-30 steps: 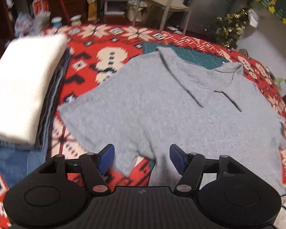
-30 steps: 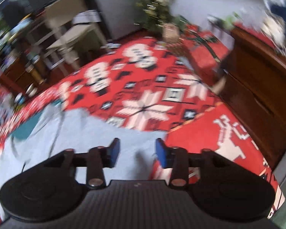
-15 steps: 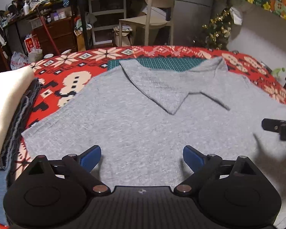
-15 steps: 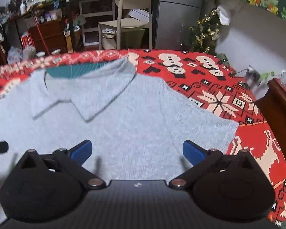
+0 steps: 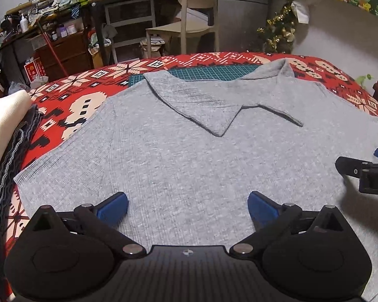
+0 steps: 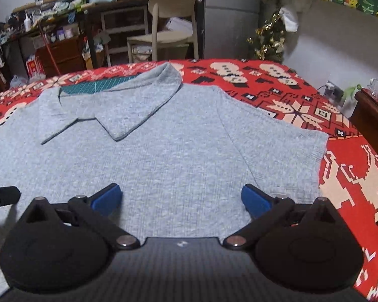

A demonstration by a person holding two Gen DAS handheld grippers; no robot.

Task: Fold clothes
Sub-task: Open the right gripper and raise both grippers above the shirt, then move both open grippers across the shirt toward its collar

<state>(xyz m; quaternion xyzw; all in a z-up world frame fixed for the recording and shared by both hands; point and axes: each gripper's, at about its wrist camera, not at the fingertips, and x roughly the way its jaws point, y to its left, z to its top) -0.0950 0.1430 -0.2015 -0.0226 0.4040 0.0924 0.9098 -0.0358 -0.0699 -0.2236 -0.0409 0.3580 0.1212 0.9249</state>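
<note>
A second ago both grippers were swinging in, the right one blurred and aimed off at the red cloth; now the left gripper [image 5: 187,205] and right gripper [image 6: 180,198] sit low, side by side over the near part of the grey shirt [image 5: 189,156], jaws spread wide and holding nothing. Since half a second ago little has shifted, so the approach looks finished and a first grasp is probably next. The shirt lies flat, collar [image 5: 209,103] away from the cameras, on the red cloth [image 5: 83,100] over the bench. Only the left view shows the stack of folded clothes [image 5: 5,125] beside one sleeve; only the right view shows the other sleeve's hem [image 6: 317,148] and the free cloth beyond.
</note>
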